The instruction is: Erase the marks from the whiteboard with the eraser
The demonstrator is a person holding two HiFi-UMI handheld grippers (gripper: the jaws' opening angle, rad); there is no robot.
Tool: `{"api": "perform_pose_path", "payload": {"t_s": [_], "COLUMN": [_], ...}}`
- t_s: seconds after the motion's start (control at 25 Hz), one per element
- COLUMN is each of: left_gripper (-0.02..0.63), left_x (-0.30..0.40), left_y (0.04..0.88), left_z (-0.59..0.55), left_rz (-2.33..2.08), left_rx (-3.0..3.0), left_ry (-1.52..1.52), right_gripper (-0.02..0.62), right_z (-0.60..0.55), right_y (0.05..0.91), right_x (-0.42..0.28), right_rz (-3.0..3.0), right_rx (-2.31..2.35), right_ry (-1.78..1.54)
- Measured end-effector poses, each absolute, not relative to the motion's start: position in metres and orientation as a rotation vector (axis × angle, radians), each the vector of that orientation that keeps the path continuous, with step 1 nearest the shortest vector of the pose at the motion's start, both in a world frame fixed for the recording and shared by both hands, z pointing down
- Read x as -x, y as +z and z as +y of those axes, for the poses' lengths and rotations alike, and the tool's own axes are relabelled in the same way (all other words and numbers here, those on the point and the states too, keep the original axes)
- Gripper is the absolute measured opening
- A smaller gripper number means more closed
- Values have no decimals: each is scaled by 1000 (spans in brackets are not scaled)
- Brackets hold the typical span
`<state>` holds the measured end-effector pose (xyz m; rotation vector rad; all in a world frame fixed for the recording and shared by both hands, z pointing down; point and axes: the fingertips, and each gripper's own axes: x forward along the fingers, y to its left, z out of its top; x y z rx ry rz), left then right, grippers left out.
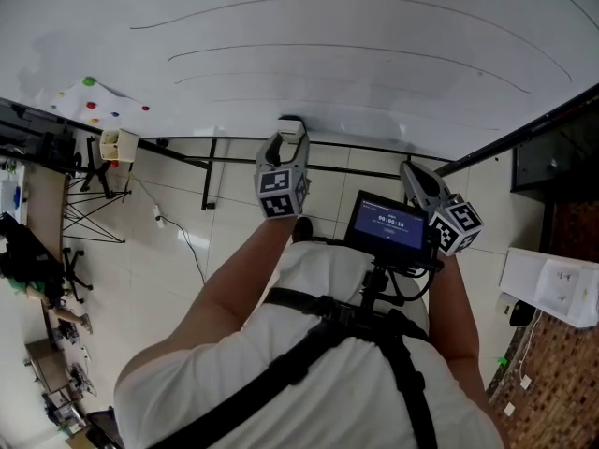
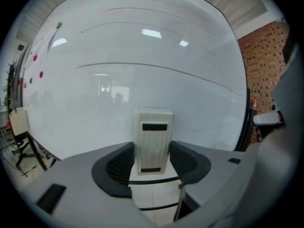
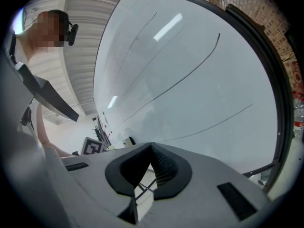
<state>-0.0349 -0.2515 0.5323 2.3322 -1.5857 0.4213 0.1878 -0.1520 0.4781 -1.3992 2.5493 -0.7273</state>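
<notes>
White ribbed plastic eraser (image 2: 152,137) clamped in left gripper (image 2: 153,163), at lower edge of glossy white whiteboard (image 1: 328,92). Right gripper (image 3: 151,148) closed, empty. Thin dark curved marks (image 1: 374,52) unerased above; next likely: press, sweep up.

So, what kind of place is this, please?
Probably a lab or work room: a large whiteboard on a metal frame, a pale tiled floor with a loose cable, and a brick wall.

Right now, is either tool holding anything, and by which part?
The left tool grips the white eraser by its long sides near the lower end, the rest sticking out toward the whiteboard. The right tool is shut and holds nothing.
</notes>
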Motion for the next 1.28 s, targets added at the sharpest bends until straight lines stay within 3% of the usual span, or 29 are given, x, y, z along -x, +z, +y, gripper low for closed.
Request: {"api": "perform_pose_path", "payload": {"t_s": [0.24, 0.48, 0.76, 1.28], "left_gripper": [262, 264, 264, 264], "left_x": [77, 33, 36, 22], "left_y": [518, 515, 512, 531], "left_z": [-267, -255, -240, -240], "left_rz": [-1720, -1592, -1438, -1556], "left_rx": [-2297, -2411, -2508, -2321], "left_ry": [398, 422, 472, 398], "right_gripper": [15, 15, 15, 15], "right_z": [-157, -158, -153, -154], "right_y": [480, 475, 462, 471], "right_x": [-181, -182, -150, -153], "right_rz": [2545, 2523, 2489, 2605], "right_rx": [1384, 1392, 1437, 1332], "right_ry": [-733, -727, -694, -733]}}
